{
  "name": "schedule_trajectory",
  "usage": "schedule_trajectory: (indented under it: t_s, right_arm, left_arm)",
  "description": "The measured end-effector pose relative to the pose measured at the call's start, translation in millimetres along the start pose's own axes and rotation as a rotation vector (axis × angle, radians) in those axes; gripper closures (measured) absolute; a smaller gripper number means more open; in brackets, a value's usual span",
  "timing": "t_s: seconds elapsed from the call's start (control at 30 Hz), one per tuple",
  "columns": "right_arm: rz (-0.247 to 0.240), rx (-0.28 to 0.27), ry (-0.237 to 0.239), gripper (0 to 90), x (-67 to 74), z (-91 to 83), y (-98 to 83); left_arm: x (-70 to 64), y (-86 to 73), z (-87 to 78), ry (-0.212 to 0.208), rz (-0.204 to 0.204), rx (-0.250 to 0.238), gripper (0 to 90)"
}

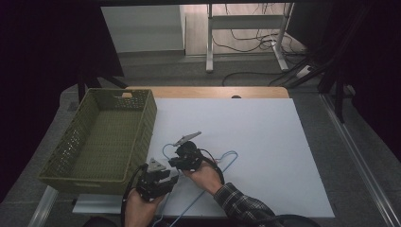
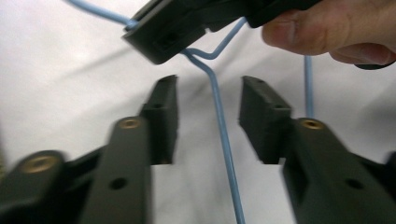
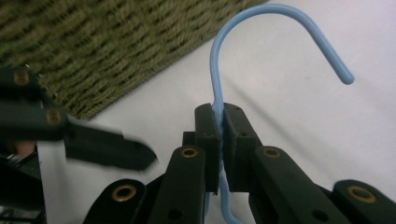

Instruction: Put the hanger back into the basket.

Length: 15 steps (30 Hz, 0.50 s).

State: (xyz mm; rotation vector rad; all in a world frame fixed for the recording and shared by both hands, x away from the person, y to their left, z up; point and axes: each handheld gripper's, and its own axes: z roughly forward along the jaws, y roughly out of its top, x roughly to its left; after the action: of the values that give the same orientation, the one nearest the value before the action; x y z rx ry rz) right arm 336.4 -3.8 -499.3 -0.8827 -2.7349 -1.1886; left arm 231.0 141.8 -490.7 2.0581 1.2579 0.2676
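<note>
A light-blue wire hanger (image 1: pixel 222 163) lay on the white tabletop (image 1: pixel 265 142) in the lower middle of the high view, its hook (image 3: pixel 280 28) curving toward the upper right of the right gripper view. The right gripper (image 3: pixel 220 121) had its jaws pressed narrow against the hanger's neck, just below the hook, pinching the wire between them. The left gripper (image 2: pixel 208 100) stood with its jaws wide apart, one on each side of a straight run of the blue wire that passed through the gap untouched. In the high view the left gripper (image 1: pixel 158 176) sat just beside a green woven basket (image 1: pixel 71 142) filling the left of the frame, with a plaid sleeve (image 1: pixel 241 205) at the bottom edge.
</note>
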Motion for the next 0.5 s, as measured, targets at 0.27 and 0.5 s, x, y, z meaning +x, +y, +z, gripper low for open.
schedule_trajectory:
  t_s: [0.27, 0.5]
  right_arm:
    - [-0.053, -0.045, -0.046, 85.7, 2.7, -33.3, 4.8]
    - [-0.057, -0.095, -0.059, 85.7, 0.6, -57.3, 3.4]
  left_arm:
    - [4.6, 17.3, -13.8, -0.134, 0.055, 0.069, 34.1]
    - [15.6, 43.5, -7.5, -0.306, 0.044, 0.129, 52.3]
